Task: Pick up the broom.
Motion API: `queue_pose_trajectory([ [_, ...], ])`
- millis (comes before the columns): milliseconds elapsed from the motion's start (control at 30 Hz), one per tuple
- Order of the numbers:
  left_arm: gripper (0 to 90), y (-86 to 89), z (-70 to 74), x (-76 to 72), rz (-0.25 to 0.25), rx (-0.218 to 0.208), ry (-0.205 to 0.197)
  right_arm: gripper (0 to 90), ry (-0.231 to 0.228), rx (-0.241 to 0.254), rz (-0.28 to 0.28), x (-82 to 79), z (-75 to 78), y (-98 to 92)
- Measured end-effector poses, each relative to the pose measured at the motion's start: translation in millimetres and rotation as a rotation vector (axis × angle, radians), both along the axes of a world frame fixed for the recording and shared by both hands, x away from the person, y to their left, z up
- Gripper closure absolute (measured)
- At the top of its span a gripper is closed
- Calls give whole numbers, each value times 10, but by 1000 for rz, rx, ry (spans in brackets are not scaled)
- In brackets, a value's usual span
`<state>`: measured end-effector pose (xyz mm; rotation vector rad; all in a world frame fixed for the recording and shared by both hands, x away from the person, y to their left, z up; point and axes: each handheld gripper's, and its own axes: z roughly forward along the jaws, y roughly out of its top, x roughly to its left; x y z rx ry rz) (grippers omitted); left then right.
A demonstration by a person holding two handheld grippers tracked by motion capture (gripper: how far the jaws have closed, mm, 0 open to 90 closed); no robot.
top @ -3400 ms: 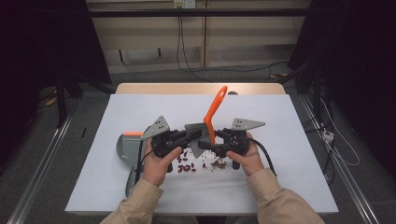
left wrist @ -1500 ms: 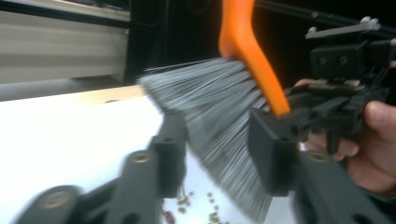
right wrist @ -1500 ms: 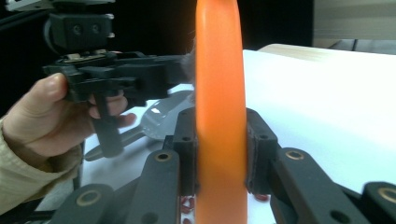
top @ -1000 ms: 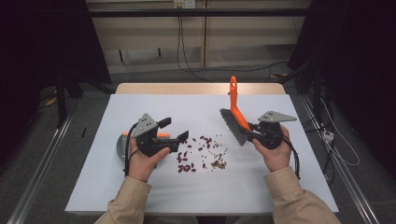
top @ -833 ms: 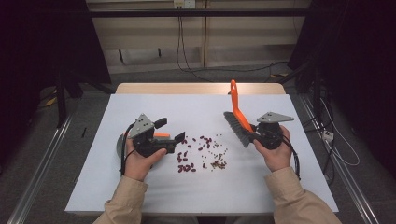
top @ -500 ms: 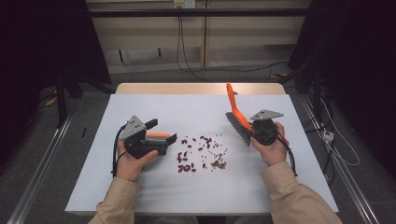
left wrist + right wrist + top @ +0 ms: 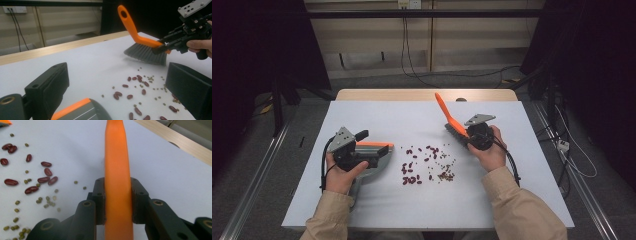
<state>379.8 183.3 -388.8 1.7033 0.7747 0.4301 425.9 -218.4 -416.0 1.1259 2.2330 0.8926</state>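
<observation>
Brush [image 7: 451, 123]: 1, in right tool [image 7: 466, 141] | dustpan [image 7: 373, 155]: 1

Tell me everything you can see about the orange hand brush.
The brush has a smooth orange handle that looks like plastic, with an oval hanging hole near its far tip, and a block of dark grey bristles under its wider end. The right gripper is clamped on the orange back from both sides. It is tilted, handle rising up and away from the person, bristles low over the white table beside the scattered beans. Whether the bristles touch the table I cannot tell.
</observation>
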Motion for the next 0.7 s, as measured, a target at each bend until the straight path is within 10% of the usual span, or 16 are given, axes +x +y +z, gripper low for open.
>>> queue_pose_trajectory([
  [233, 51, 24, -15, -11, 2, -1, 1, 702, -6, 50, 12, 50, -68, 103],
  [700, 51, 63, -13, -16, 13, -13, -1, 701, -2, -4, 110, -23, -92, 258],
])
